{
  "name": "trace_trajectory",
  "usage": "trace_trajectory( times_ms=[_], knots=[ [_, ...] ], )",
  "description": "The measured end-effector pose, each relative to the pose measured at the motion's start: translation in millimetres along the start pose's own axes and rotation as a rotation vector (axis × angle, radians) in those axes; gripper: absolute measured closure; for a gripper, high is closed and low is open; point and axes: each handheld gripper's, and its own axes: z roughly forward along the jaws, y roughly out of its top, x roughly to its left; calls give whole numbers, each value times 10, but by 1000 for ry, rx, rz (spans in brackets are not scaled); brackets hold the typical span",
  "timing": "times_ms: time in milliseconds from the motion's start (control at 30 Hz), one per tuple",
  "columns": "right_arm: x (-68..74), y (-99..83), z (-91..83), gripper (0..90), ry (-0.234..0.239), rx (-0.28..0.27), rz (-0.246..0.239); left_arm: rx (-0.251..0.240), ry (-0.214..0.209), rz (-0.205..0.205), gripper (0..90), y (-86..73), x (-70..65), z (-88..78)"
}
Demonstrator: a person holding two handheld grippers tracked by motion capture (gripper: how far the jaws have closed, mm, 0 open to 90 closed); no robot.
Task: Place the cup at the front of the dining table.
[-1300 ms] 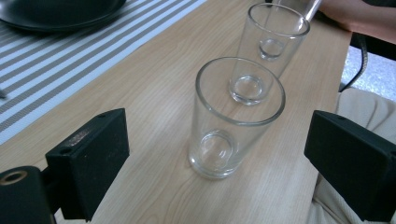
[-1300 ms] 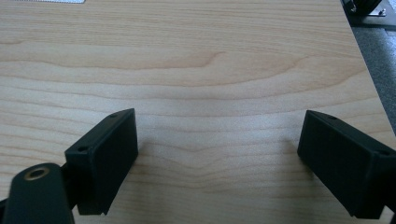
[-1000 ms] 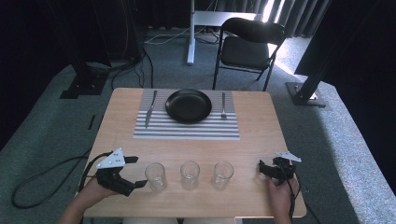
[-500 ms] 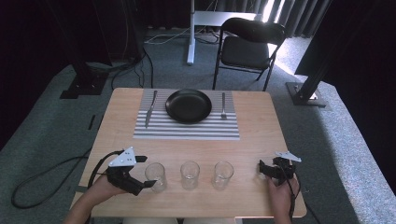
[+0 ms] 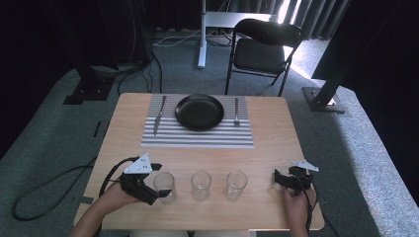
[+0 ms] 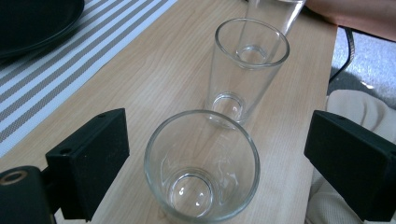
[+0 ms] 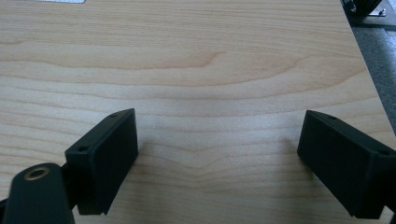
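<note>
Three clear empty glasses stand in a row near the table's front edge: the left glass (image 5: 164,185), the middle glass (image 5: 200,183) and the right glass (image 5: 236,183). My left gripper (image 5: 159,182) is open with a jaw on either side of the left glass (image 6: 201,168), and neither jaw touches it. In the left gripper view the middle glass (image 6: 247,70) stands just beyond, and my left gripper (image 6: 217,140) has wide gaps to the rim. My right gripper (image 5: 276,179) rests open on bare wood to the right of the row, and its view (image 7: 217,154) has nothing between the jaws.
A black plate (image 5: 199,111) sits on a striped placemat (image 5: 197,139) at the far middle, with a knife (image 5: 158,116) to its left and a fork (image 5: 236,111) to its right. A folding chair (image 5: 262,49) stands behind the table (image 5: 276,143).
My left gripper has slid right along the front edge until its open jaws straddle the left glass. The right gripper and the glasses have stayed put.
</note>
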Motion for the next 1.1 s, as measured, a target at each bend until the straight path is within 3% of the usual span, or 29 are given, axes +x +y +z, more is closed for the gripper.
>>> trace_trajectory(
  times_ms=[767,1100],
  knots=[
    [0,0,0,117,0,0,0,56,-65,22,70,305,-89,311],
    [0,0,0,117,0,0,0,50,-83,42,70,449,-146,418]
  ],
)
